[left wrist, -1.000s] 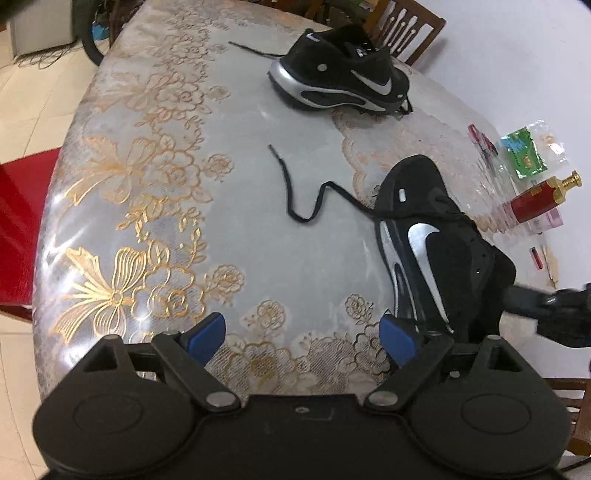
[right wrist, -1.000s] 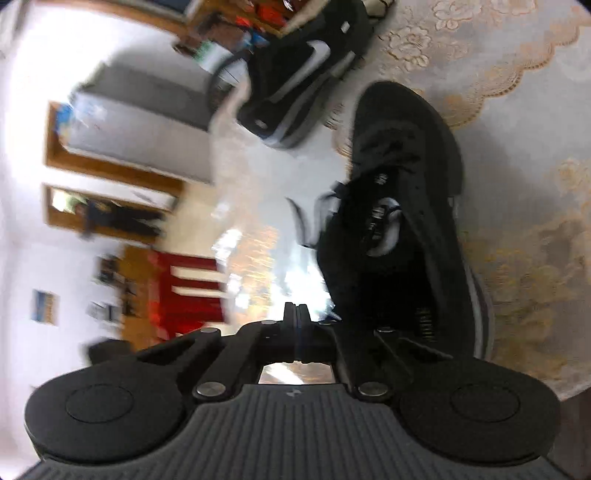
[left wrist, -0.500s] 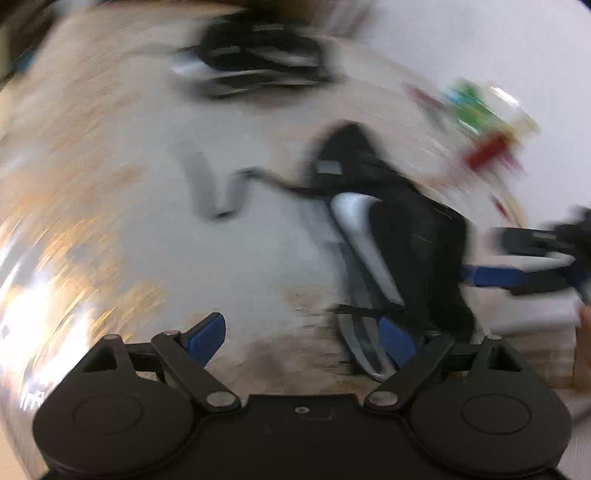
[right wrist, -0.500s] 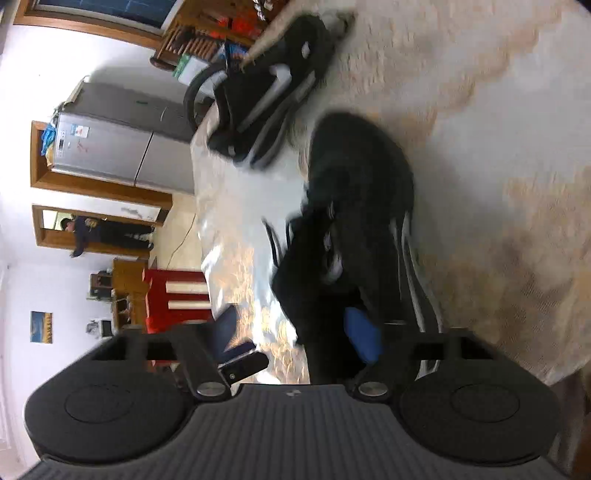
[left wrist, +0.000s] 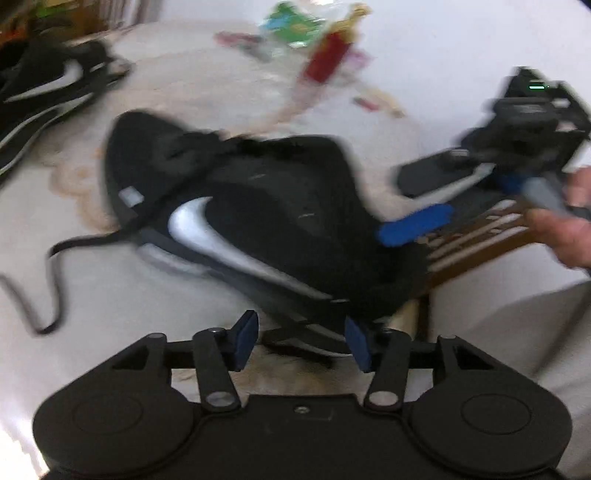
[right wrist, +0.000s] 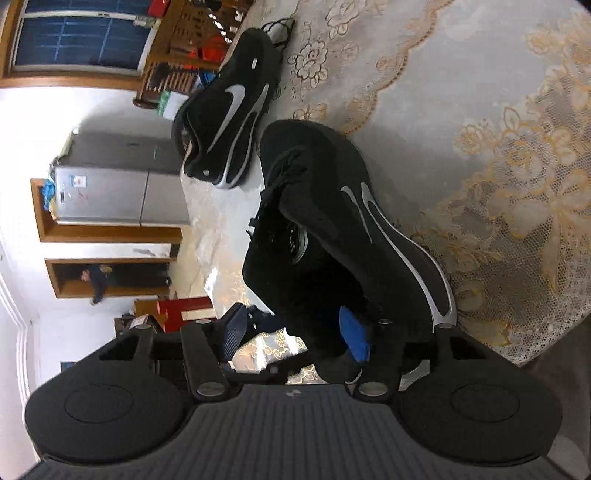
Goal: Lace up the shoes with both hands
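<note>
You are bracketing the near black shoe (left wrist: 258, 221) at the table (right wrist: 480, 110) edge, heel toward you, with your left gripper (left wrist: 301, 343) gaping empty at 6 o'clock and your right gripper (right wrist: 295, 332), wide apart, straddling the heel collar, apparently steadying it while its lace (left wrist: 51, 288) is trailing loose at 9 o'clock.

Round table (right wrist: 424, 110) under a gold-flowered lace cloth (right wrist: 517, 192); near shoe (left wrist: 258, 221) lying at its edge, loose lace (left wrist: 51, 266) trailing across the top; second shoe (right wrist: 229, 114) farther back; red bottle (left wrist: 328, 55) and small packets (left wrist: 291, 26) beyond, blurred.
</note>
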`<control>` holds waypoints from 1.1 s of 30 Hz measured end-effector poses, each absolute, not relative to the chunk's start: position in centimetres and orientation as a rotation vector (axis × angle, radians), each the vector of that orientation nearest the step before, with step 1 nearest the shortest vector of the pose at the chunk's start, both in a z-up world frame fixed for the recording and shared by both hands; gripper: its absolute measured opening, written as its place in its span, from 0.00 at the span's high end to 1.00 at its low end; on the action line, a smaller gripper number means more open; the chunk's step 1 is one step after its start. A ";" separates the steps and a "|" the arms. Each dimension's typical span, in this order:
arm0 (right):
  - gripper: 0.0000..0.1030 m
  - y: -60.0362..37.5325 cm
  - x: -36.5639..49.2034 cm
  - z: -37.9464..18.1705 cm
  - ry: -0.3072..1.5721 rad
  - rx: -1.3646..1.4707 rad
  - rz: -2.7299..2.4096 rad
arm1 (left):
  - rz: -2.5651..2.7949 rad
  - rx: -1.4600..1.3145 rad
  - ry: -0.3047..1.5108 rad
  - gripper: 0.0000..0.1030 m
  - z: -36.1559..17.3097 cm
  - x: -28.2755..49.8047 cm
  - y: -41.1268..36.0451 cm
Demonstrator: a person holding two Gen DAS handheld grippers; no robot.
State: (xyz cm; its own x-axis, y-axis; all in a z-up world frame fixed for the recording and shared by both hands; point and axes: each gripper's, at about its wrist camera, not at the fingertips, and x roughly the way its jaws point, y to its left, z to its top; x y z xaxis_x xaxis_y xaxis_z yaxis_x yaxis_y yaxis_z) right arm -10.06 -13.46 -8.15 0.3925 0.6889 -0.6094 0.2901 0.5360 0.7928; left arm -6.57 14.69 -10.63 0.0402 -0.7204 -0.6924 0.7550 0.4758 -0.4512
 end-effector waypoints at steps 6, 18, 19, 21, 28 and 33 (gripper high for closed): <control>0.42 -14.0 -10.1 -8.8 1.163 1.077 0.338 | -1.192 -0.118 1.045 0.96 -9.6 -6.7 15.6; 0.25 -13.8 -7.8 -9.8 1.205 1.180 0.396 | -1.163 -0.229 1.015 0.96 -4.7 -8.4 17.1; 0.25 -13.7 -7.6 -10.0 1.211 1.205 0.411 | -1.164 -0.238 1.018 0.96 -4.8 -8.4 16.7; 0.25 -13.1 -7.3 -10.5 1.237 1.250 0.440 | -1.166 -0.254 1.023 0.96 -4.7 -8.3 15.9; 0.59 -13.8 -7.3 -11.0 1.214 1.364 0.514 | -1.174 -0.293 1.048 0.96 -4.8 -7.9 13.7; 0.46 -13.9 -6.6 -10.4 1.221 1.426 0.651 | -1.120 -0.381 1.032 0.96 -4.6 -7.3 14.7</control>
